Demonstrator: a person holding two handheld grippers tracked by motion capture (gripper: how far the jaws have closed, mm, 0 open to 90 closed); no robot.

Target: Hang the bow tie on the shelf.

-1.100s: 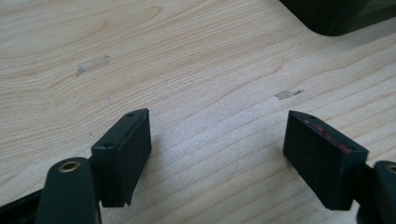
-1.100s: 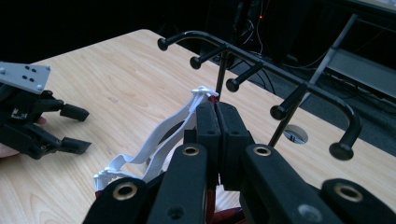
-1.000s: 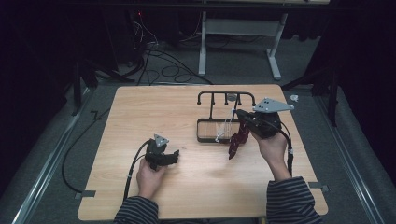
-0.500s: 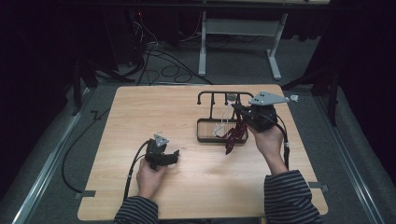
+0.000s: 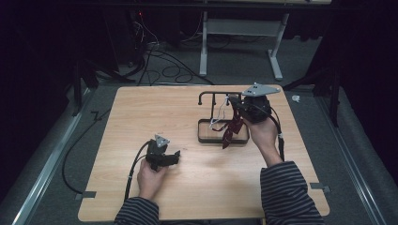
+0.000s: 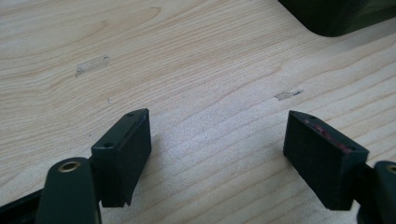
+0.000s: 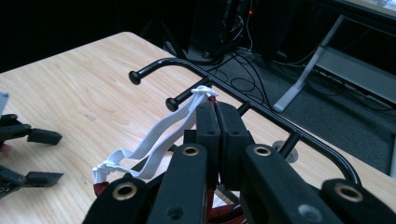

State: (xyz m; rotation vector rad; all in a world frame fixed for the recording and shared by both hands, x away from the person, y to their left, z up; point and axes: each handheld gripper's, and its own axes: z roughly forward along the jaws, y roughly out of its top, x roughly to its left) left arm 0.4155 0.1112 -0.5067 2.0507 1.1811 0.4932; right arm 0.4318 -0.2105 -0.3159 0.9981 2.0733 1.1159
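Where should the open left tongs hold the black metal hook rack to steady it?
Probably the left rim of the black metal hook rack, coming from the left: that thin low edge faces the left tongs, clear of the dark red cloth.

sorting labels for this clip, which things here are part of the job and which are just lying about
In the job:
- right gripper, jaws shut on the white strap
- dark red mask hanging from that strap
- black rack

Lying about:
- left gripper, jaws open over bare table
- floor cables
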